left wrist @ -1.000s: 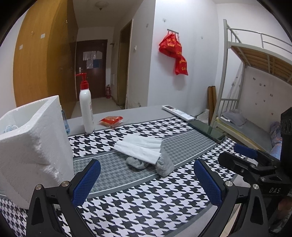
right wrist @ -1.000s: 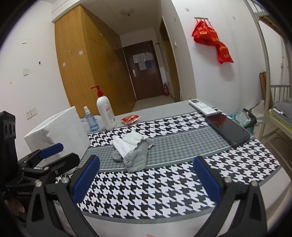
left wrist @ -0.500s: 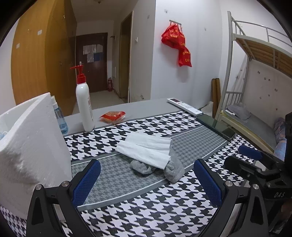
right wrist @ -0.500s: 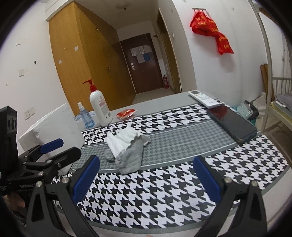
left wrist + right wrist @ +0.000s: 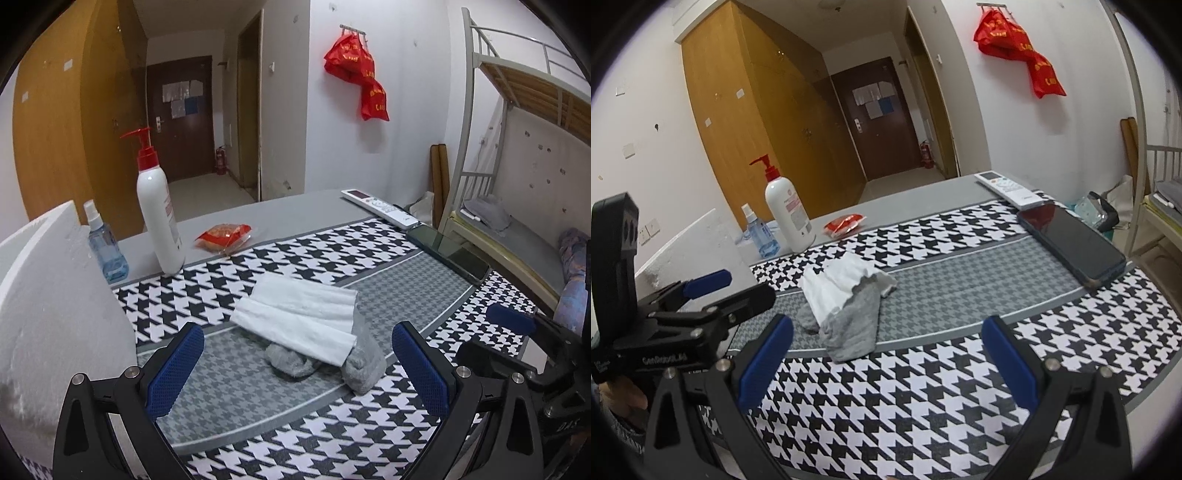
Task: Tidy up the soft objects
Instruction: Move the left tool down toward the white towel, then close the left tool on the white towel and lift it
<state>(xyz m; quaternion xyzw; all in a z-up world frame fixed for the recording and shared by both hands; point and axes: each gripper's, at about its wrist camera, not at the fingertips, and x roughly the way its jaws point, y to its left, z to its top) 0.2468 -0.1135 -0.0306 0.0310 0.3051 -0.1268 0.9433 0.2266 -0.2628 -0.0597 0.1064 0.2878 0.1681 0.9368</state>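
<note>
Left hand-held gripper (image 5: 297,369) and right hand-held gripper (image 5: 886,360), both wide open and empty, short of white socks (image 5: 299,317) stacked on grey socks (image 5: 360,363) mid-worktop (image 5: 295,435); likely hazard: pinching several layers together.

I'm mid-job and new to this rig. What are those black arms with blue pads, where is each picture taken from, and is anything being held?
No robot: a person holds a two-finger gripper in each hand, with a camera on each looking along its fingers. One picture is from the left gripper, one from the right gripper. Each also shows the other gripper at its edge.

On the patterned cloth lies a pile of white socks over grey socks. Around it are a foam box, pump bottle, spray bottle, red packet, remote and phone.

Both grippers are open, holding nothing.
</note>
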